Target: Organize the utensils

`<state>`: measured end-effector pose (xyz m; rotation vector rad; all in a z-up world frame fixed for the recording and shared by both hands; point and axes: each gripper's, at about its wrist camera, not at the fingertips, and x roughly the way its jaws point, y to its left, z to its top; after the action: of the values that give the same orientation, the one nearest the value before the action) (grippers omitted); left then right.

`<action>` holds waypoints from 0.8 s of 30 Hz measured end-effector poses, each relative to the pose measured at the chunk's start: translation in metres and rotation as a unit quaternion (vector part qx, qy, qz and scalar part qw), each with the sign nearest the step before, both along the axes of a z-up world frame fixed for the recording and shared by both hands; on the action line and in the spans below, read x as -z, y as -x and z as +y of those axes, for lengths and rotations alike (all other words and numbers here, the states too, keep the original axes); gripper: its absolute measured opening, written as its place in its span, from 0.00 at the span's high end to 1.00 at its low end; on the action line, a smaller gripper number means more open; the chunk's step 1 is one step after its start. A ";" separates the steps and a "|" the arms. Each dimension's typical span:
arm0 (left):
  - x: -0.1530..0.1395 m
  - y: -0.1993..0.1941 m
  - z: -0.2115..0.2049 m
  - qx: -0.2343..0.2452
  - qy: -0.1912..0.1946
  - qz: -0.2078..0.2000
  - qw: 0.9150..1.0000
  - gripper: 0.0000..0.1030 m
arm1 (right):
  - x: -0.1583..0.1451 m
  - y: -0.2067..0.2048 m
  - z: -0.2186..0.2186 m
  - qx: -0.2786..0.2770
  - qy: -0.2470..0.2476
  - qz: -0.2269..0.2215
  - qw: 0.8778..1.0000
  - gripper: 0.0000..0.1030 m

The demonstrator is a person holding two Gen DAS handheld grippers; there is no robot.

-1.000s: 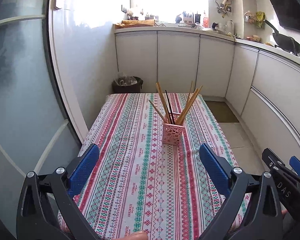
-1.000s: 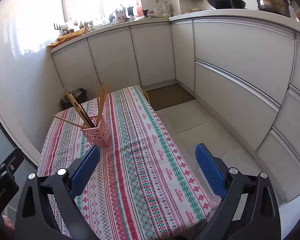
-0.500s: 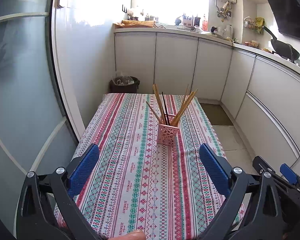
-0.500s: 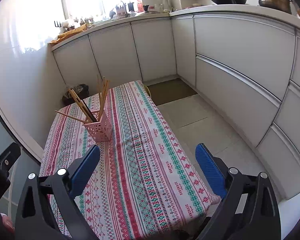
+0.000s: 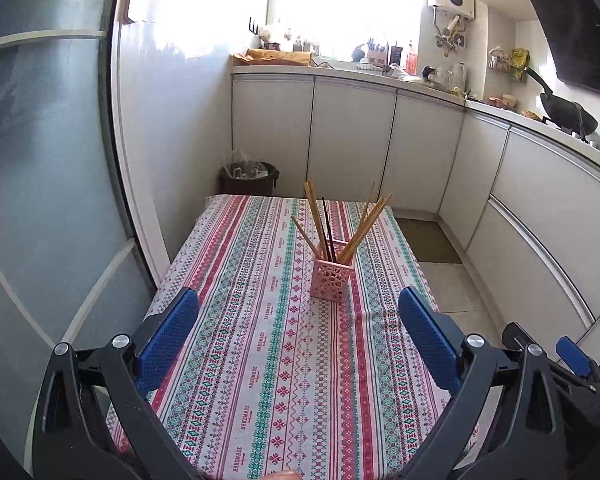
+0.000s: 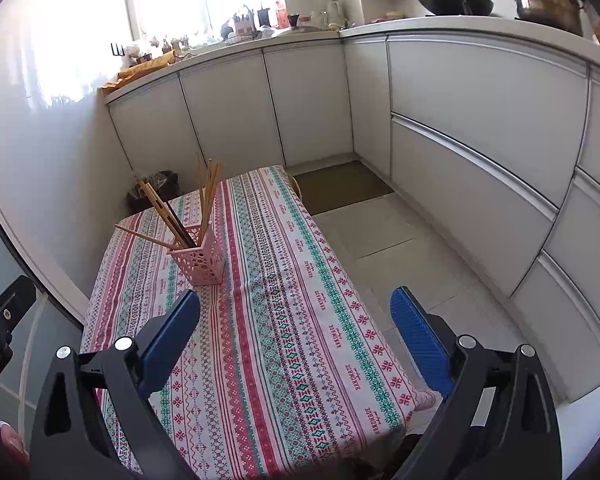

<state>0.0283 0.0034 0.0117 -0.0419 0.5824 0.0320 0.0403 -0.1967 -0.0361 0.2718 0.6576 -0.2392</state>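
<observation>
The left gripper (image 5: 298,320) is spread wide, its blue pads (image 5: 168,332) well apart with nothing between them. It hangs above the near end of the table (image 5: 260,380), which is covered by a striped, patterned cloth. The right gripper (image 6: 294,320) is likewise fully spread and empty, positioned over the table's near right corner.

The pink holder (image 5: 332,278) stands upright on the cloth, toward the far half of the table. In the left wrist view it lies at 12 o'clock from the left gripper, slightly right of centre and well apart from the pads. In the right wrist view the holder (image 6: 198,260) lies at about 10 o'clock from the right gripper, just beyond the tip of its left pad (image 6: 172,332).

The chopsticks (image 5: 340,224) stand in the holder with their lower ends inside it and their long axes near vertical. They fan outward:
- one light stick leans toward 10 o'clock;
- a light pair and a dark stick lean toward 11 o'clock;
- a light bundle leans toward 1 o'clock.

In the right wrist view, the chopsticks (image 6: 204,200) show the same fan, with one stick lying low toward 10 o'clock.

White cabinets (image 5: 352,140) run behind and to the right of the table. A dark bin (image 5: 248,178) stands on the floor beyond its far left corner.
</observation>
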 end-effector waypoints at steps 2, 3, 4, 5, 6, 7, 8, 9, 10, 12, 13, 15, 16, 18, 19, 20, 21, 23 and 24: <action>-0.002 0.001 -0.002 0.003 0.000 -0.002 1.000 0.07 | -0.001 0.001 0.000 0.000 0.000 -0.001 1.000 0.09; -0.002 0.002 -0.002 0.003 -0.001 -0.002 1.000 0.07 | -0.002 0.002 -0.001 0.000 0.000 -0.002 1.000 0.09; -0.003 0.003 -0.002 0.003 -0.001 -0.003 1.000 0.07 | -0.004 0.003 -0.001 0.000 0.000 -0.003 1.000 0.09; -0.003 0.004 -0.002 0.003 -0.001 -0.004 1.000 0.07 | -0.005 0.003 -0.001 0.001 0.000 -0.004 1.000 0.09; -0.004 0.004 -0.003 0.003 -0.001 -0.005 1.000 0.07 | -0.005 0.004 -0.002 0.001 -0.001 -0.005 1.000 0.09; -0.004 0.004 -0.003 0.003 -0.001 -0.005 1.000 0.07 | -0.006 0.004 -0.002 0.000 -0.001 -0.006 1.000 0.09; -0.005 0.004 -0.003 0.003 -0.001 -0.005 1.000 0.07 | -0.007 0.005 -0.002 0.001 -0.001 -0.007 1.000 0.09; -0.005 0.005 -0.003 0.003 -0.001 -0.005 1.000 0.07 | -0.007 0.005 -0.001 0.000 -0.002 -0.008 1.000 0.09; -0.005 0.005 -0.003 0.004 -0.002 -0.004 1.000 0.07 | -0.008 0.006 -0.001 0.000 -0.002 -0.008 1.000 0.09; -0.005 0.005 -0.003 0.005 -0.002 -0.003 1.000 0.07 | -0.009 0.007 -0.001 -0.001 -0.002 -0.010 1.000 0.09; -0.005 0.005 -0.004 0.005 -0.003 -0.003 1.000 0.07 | -0.010 0.007 -0.001 -0.001 -0.003 -0.010 1.000 0.09; -0.005 0.005 -0.005 0.005 -0.005 -0.001 1.000 0.07 | -0.010 0.007 -0.001 -0.001 -0.005 -0.010 1.000 0.09; -0.005 0.005 -0.005 0.006 -0.005 -0.001 1.000 0.07 | -0.010 0.008 -0.001 -0.001 -0.005 -0.010 1.000 0.09; -0.004 0.004 -0.005 0.006 -0.006 -0.001 1.000 0.07 | -0.011 0.008 -0.002 -0.001 -0.005 -0.011 1.000 0.09; -0.004 0.004 -0.005 0.005 -0.006 -0.001 1.000 0.07 | -0.011 0.008 -0.002 -0.001 -0.005 -0.011 1.000 0.09; -0.004 0.004 -0.005 0.006 -0.005 0.000 1.000 0.07 | -0.011 0.008 -0.002 -0.001 -0.005 -0.012 1.000 0.09; -0.004 0.004 -0.006 0.006 -0.006 0.000 1.000 0.07 | -0.012 0.008 -0.002 -0.001 -0.005 -0.012 1.000 0.09; -0.004 0.004 -0.006 0.005 -0.006 -0.001 1.000 0.07 | -0.011 0.007 -0.002 -0.002 -0.005 -0.011 1.000 0.09; -0.004 0.004 -0.006 0.006 -0.005 0.000 1.000 0.07 | -0.010 0.007 -0.002 -0.002 -0.006 -0.010 1.000 0.09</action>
<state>0.0247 -0.0031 0.0155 -0.0283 0.5818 0.0242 0.0329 -0.1985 -0.0259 0.2831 0.6399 -0.2288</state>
